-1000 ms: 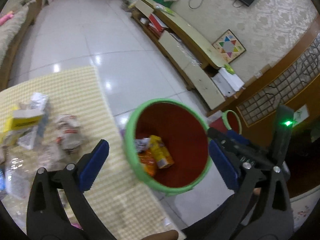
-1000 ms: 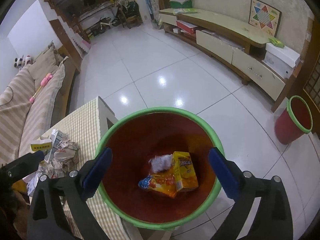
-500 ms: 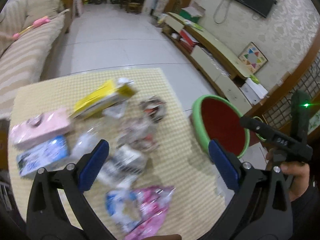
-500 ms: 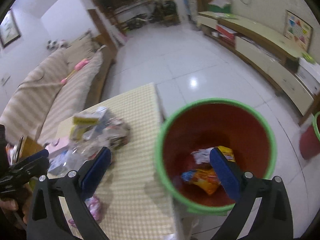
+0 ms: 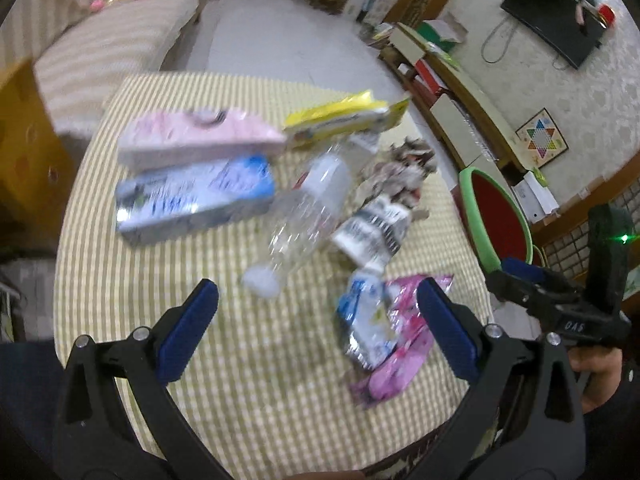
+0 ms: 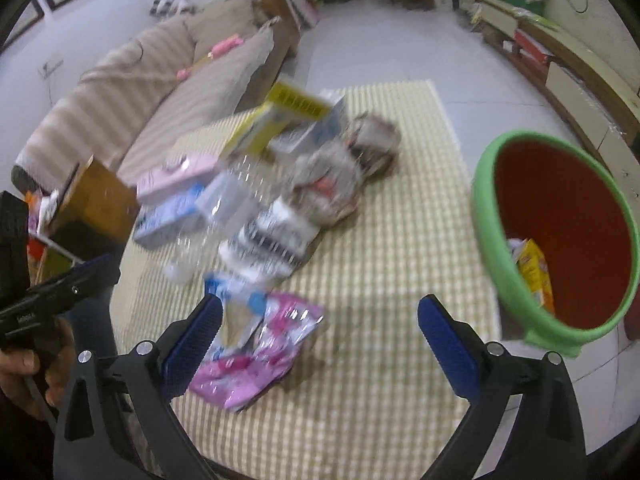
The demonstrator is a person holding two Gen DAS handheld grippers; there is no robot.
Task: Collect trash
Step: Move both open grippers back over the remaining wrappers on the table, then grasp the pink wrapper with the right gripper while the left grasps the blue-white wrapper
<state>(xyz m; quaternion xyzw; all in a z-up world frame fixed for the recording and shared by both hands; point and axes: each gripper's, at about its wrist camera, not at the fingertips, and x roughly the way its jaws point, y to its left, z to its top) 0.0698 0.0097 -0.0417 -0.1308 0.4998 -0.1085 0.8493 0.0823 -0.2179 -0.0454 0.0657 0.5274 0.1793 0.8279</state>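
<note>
Both views swung off the bin [image 6: 560,236] back to the table [image 5: 248,380] litter; left gripper [image 5: 318,326] and right gripper [image 6: 320,330] wide, empty. Pink wrapper [image 6: 256,356] looks like the next pick.

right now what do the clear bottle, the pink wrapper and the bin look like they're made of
Clear bottle: thin plastic, see-through with ridged walls.
Pink wrapper: probably glossy plastic film, crinkled with bright glints.
Bin: seemingly hard plastic, smooth red inside with a thick green rim; blur leaves the finish uncertain.
</note>
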